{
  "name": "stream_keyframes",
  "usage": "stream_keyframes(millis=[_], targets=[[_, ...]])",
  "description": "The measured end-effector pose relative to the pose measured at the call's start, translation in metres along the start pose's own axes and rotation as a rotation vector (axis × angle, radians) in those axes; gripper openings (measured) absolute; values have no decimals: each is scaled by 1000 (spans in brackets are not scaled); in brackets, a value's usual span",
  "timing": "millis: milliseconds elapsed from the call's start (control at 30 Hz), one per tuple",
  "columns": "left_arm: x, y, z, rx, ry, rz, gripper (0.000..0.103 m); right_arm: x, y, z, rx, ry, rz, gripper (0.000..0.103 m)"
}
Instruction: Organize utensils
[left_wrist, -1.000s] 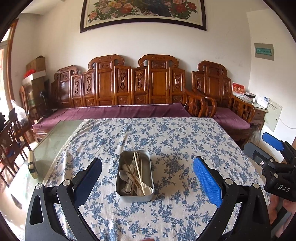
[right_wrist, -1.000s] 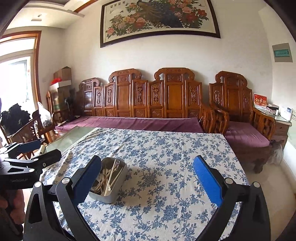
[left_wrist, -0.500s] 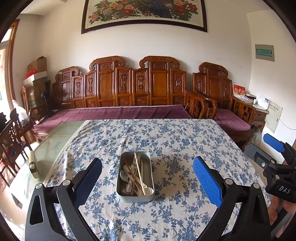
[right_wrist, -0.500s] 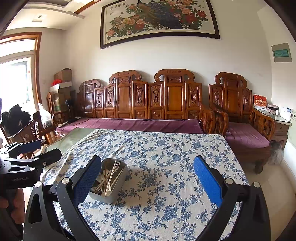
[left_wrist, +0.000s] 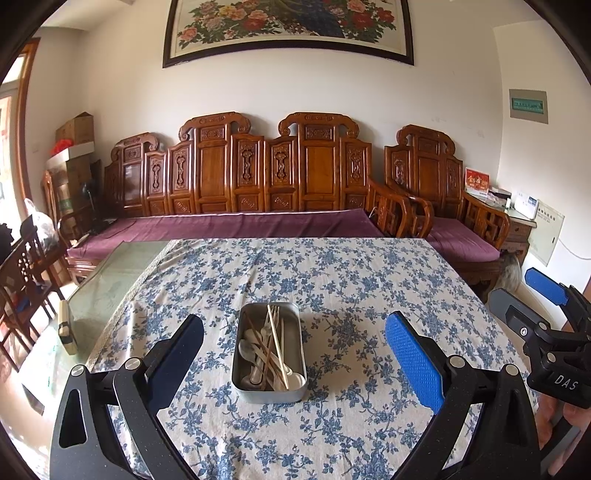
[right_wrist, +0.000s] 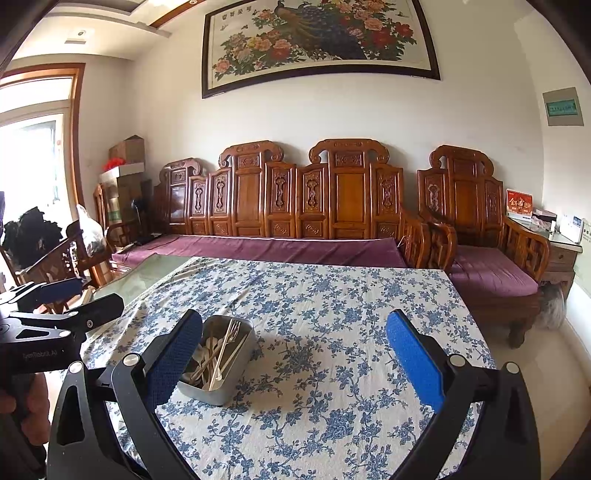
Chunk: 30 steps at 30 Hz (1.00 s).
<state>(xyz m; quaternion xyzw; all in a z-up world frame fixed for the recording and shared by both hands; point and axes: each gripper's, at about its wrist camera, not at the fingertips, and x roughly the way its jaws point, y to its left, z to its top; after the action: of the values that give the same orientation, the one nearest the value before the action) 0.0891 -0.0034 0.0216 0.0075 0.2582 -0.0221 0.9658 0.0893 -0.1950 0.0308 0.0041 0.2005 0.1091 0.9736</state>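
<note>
A rectangular metal tin (left_wrist: 268, 395) stands on the blue-flowered tablecloth (left_wrist: 332, 280), holding white spoons (left_wrist: 295, 380), chopsticks (left_wrist: 277, 339) and a fork, all mixed. My left gripper (left_wrist: 295, 350) hovers open above the near side of the tin, with nothing between its fingers. In the right wrist view the same tin (right_wrist: 221, 391) lies at lower left, partly behind the left blue pad. My right gripper (right_wrist: 295, 354) is open and empty, to the right of the tin. Each gripper shows at the edge of the other's view.
A carved wooden sofa (left_wrist: 258, 177) with purple cushions runs behind the table. Bare glass tabletop (left_wrist: 103, 288) shows left of the cloth, with a small cream object (left_wrist: 66, 328) on it. Wooden chairs (left_wrist: 22, 266) stand at left, a side cabinet (right_wrist: 561, 251) at right.
Both views have tilted or drawn back very slightly, so the tin sits a little lower in the frames. Both grippers stay open and empty.
</note>
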Motion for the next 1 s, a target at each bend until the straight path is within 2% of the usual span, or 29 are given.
stream_keyframes(millis=[1000], targets=[[-8,-5,4,-8,-16,-3,95,-3,-3,4,1,-7,1,100]])
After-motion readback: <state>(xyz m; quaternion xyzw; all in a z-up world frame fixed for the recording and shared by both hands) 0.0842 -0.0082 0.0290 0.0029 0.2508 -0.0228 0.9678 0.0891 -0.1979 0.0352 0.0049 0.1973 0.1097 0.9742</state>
